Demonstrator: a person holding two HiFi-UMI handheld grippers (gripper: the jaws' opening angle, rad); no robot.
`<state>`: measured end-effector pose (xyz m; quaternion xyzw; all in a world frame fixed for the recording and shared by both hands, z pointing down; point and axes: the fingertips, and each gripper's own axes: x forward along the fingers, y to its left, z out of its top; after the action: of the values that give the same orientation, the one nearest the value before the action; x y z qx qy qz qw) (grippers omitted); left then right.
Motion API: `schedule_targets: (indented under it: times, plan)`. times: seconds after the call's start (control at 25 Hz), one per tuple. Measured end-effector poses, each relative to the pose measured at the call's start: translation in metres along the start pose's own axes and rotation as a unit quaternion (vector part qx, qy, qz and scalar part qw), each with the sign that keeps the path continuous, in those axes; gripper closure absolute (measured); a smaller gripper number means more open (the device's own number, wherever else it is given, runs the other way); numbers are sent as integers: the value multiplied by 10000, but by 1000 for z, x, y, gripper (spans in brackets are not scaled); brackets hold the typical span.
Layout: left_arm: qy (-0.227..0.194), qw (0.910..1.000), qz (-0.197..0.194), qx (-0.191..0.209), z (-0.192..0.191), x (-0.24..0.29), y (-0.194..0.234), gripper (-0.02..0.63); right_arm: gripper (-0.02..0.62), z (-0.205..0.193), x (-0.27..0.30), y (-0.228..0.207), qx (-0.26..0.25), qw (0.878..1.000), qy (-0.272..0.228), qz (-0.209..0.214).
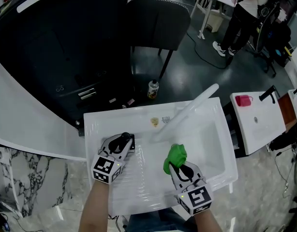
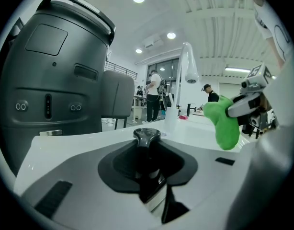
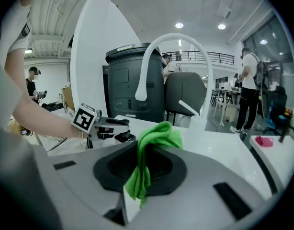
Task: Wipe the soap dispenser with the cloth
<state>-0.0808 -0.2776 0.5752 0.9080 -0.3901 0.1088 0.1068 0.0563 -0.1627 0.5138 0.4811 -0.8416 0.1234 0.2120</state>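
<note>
**Both tongs loaded at the sink: dispenser on the left, cloth on the right**

Nearest to me, at the sink's (image 1: 209,129) front edge, are my two forearms and the marker cubes. The left tongs (image 1: 124,141) reach in over the sink's front left corner. In the left gripper view they (image 2: 148,145) are closed most of the way onto the soap dispenser (image 2: 147,134), pinching its dark, glossy pump head. From the head view the soap dispenser (image 1: 125,137) shows only as a small black shape at that same corner of the sink.

The right tongs (image 1: 178,165) sit over the front middle of the sink, well apart from the left pair. They (image 3: 140,164) are pressed together on the green cloth (image 3: 159,135). One bunch of it puffs up above the tips and a tail hangs down below them. In the head view the cloth (image 1: 175,156) stands clear of the dispenser, not touching it.

Further in, the white faucet (image 1: 192,108) arches out from the back rim of the sink.

Behind the sink, a small bottle (image 1: 153,89) stands on the floor and a dark chair (image 1: 155,21) is past it. A large dark grey container (image 1: 56,42) fills the area beyond the sink's back left. To the sink's right is a second white unit (image 1: 259,124) with a pink item (image 1: 243,100) on it. A person (image 1: 243,13) stands far off beyond that.
</note>
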Motion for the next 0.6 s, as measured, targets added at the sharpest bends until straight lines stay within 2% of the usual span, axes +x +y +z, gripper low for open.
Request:
schedule_targets:
  times: [0.28, 0.6]
  plan:
    - [250, 9997, 3, -16, 13, -11, -7, 502, 548, 17, -7, -3, -132, 9998, -179, -21]
    - [616, 9955, 95, -707, 61, -46, -25, 502, 548, 51, -31, 2, -330, 9971, -672, 122]
